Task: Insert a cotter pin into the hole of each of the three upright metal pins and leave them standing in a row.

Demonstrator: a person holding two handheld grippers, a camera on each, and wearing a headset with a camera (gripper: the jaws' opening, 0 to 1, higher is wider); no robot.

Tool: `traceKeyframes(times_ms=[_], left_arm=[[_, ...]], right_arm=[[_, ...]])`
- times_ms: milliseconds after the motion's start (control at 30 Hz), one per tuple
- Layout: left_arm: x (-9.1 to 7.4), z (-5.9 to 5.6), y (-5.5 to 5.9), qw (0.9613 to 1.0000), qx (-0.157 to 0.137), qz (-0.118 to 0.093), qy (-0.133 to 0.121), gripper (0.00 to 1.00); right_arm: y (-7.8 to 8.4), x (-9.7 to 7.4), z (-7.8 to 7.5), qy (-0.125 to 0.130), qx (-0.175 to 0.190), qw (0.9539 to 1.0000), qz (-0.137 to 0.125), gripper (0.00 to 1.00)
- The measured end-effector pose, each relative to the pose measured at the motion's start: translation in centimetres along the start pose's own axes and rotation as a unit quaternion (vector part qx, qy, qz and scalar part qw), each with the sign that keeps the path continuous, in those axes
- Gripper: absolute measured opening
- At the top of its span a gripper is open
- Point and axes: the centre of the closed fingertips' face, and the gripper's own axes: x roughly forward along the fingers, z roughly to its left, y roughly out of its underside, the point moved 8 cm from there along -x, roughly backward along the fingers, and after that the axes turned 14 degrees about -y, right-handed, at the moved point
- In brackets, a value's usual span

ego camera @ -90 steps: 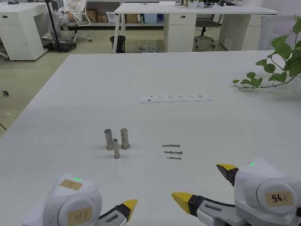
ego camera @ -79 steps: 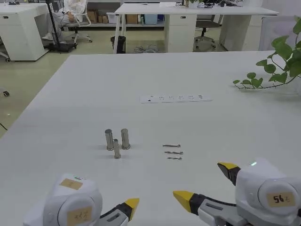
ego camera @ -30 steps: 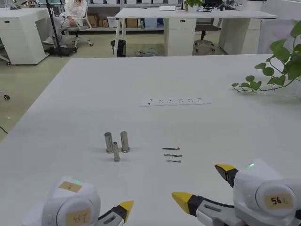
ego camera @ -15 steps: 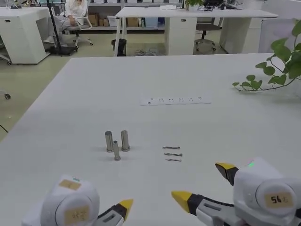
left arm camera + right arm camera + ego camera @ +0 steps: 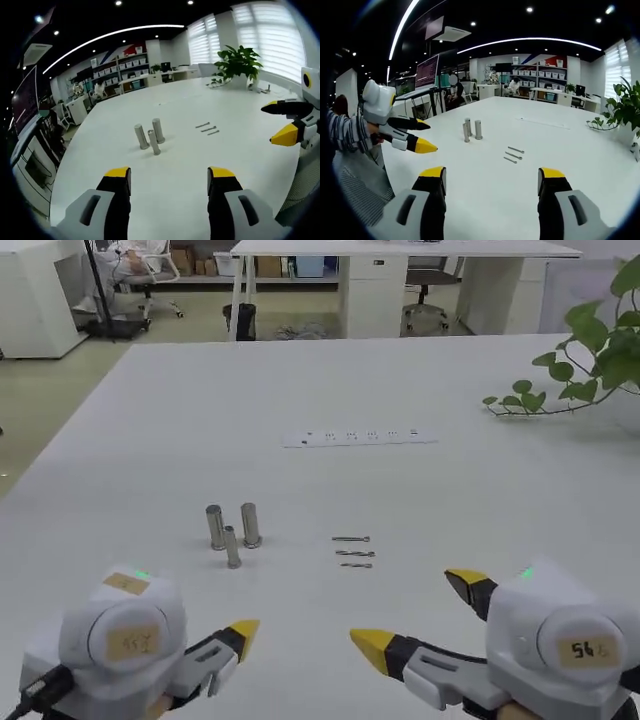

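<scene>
Three upright metal pins (image 5: 232, 530) stand in a tight cluster on the white table (image 5: 140, 430), left of centre. The cluster also shows ahead in the left gripper view (image 5: 150, 136) and the right gripper view (image 5: 471, 129). Three small cotter pins (image 5: 354, 552) lie in a stack to their right, also seen as cotter pins (image 5: 208, 129) and cotter pins (image 5: 513, 155). My left gripper (image 5: 170, 175) hovers open near the table's front edge, well short of the pins. My right gripper (image 5: 415, 612) is open too, on the near side of the cotter pins, holding nothing.
A white power strip (image 5: 360, 438) lies flat beyond the pins. A leafy plant (image 5: 590, 350) spreads over the table's right side. Other desks, chairs and a seated person stand across the aisle behind the table.
The head camera has tilted down and shifted, so everything sits slightly higher and leftward. The left gripper has risen further into view. Pins and cotter pins have not moved.
</scene>
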Motion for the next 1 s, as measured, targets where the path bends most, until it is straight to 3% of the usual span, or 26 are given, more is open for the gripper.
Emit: traceKeyframes(times_ms=[200,400,1000], left_arm=[[2.2,0.2,-1.0,0.9997,0.013,-0.004,0.02,0.53],[4.3,0.3,-1.3,0.9993,0.011,0.0,0.036,0.47],[9.9,0.4,-2.1,0.999,0.004,-0.006,0.045,0.29]], right_arm=[[-0.1,0.0,0.0,-0.004,0.005,1.0,-0.006,0.72],[0.0,0.0,-0.2,-0.003,0.013,0.9999,-0.009,0.71],[0.9,0.4,0.0,-0.015,0.038,0.9991,0.009,0.7]])
